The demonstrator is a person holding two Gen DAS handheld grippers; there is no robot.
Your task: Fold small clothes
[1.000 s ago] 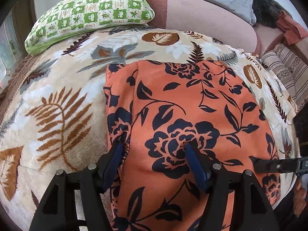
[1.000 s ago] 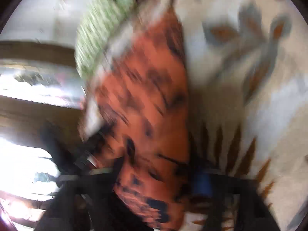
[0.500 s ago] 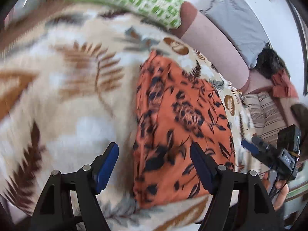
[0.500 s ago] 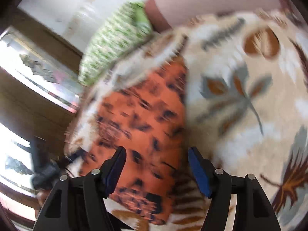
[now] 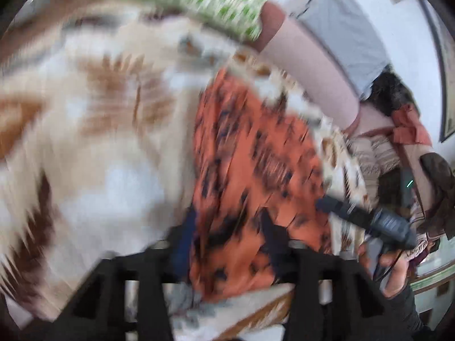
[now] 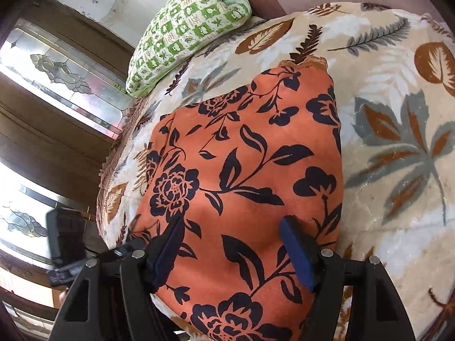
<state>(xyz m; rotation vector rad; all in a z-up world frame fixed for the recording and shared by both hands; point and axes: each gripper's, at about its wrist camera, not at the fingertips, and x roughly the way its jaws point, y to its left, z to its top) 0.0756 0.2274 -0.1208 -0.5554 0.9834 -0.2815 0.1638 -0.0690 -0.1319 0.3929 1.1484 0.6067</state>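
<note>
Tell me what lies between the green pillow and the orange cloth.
Only a bare strip of the leaf blanket separates the pillow from the cloth, seen in the right wrist view.

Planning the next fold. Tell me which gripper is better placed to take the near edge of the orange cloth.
Probably right: the right gripper hangs directly over the orange cloth, jaws opening, nothing held. The left gripper sits at its side edge.
</note>
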